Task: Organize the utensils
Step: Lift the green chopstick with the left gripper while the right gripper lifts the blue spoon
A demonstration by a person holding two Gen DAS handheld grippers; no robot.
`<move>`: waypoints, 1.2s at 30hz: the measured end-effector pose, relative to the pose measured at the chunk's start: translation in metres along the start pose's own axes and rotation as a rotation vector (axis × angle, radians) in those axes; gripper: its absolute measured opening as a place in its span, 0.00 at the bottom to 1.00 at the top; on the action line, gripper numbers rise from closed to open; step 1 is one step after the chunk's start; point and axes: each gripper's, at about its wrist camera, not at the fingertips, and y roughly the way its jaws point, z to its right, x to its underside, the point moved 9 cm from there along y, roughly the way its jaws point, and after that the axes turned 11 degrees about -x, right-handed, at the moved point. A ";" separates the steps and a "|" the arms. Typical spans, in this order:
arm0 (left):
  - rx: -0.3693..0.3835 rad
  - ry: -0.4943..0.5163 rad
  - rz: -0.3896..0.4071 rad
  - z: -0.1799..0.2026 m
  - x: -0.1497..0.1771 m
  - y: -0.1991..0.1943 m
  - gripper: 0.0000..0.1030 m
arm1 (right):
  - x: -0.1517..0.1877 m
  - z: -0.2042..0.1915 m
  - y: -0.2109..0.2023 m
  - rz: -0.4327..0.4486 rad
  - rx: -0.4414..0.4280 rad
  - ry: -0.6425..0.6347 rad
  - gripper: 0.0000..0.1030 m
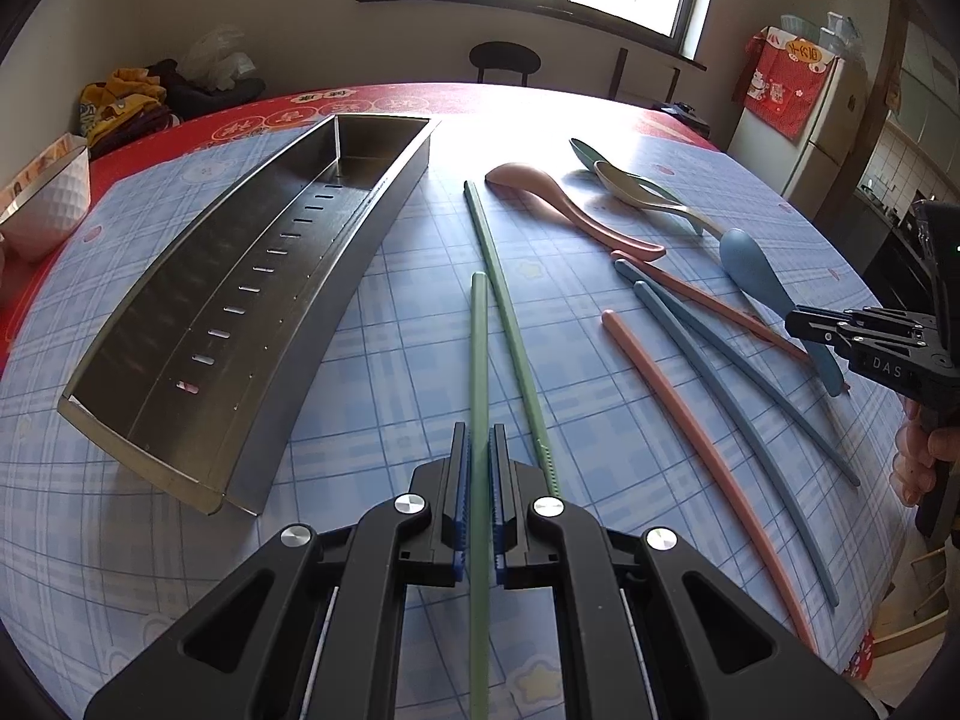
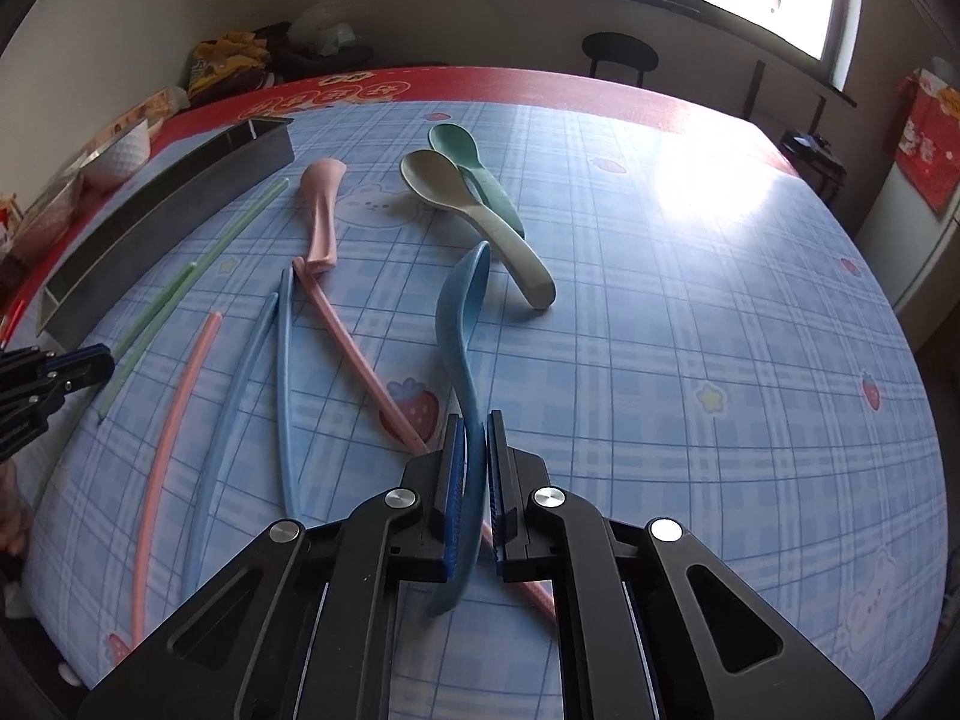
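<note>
The left gripper (image 1: 480, 450) has its jaws pinching a green chopstick (image 1: 479, 360), whose rear end runs out of frame below. The right gripper (image 2: 475, 444) clamps the blue spoon (image 2: 459, 324) by its handle; the handle's tip is blurred. The steel utensil tray (image 1: 240, 300) lies on the surface left of the chopstick, its far compartment partly shadowed.

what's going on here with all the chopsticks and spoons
A person with a gripper in each hand is sorting utensils on the table. The left gripper is shut on a green chopstick; the right gripper is shut on the blue spoon. The steel tray holds nothing yet. The other chopsticks and spoons lie loose.
</note>
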 end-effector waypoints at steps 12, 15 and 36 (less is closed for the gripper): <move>-0.020 0.014 0.002 0.001 0.000 0.001 0.06 | -0.009 0.001 0.014 0.017 -0.133 0.079 0.07; -0.031 0.023 0.003 0.002 0.000 0.001 0.06 | -0.012 0.004 0.016 0.018 -0.172 0.125 0.07; -0.036 0.022 0.002 0.003 0.000 0.001 0.07 | -0.028 -0.059 -0.007 0.274 -0.231 0.101 0.07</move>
